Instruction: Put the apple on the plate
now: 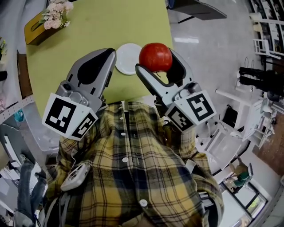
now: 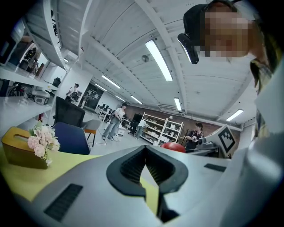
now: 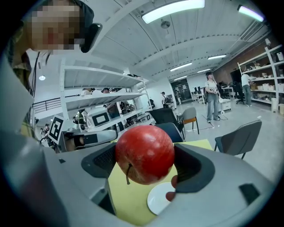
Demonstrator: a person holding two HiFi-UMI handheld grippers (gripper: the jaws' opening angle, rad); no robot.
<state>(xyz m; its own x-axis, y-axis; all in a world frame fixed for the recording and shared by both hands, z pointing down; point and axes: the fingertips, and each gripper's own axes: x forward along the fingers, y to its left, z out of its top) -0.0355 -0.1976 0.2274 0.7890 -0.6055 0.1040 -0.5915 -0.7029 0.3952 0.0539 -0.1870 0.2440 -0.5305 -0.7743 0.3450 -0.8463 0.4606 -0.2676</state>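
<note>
A red apple (image 1: 155, 56) is held in the air by my right gripper (image 1: 158, 64), which is shut on it from both sides. In the right gripper view the apple (image 3: 144, 153) fills the jaws, stem hanging down, with the white plate (image 3: 159, 200) below and slightly to the right. The plate (image 1: 127, 58) lies near the front edge of the yellow-green table (image 1: 97, 26), just left of the apple. My left gripper (image 1: 110, 54) hovers at the plate's left rim, shut and holding nothing. The left gripper view shows its jaws (image 2: 144, 150) meeting at the tips, with the apple (image 2: 174, 146) beyond.
A wooden box with pink flowers (image 1: 44, 22) stands at the table's far left corner. A dark chair (image 1: 195, 9) is beyond the table's right side, and white furniture (image 1: 230, 133) stands on the floor to my right. People walk far off in the room.
</note>
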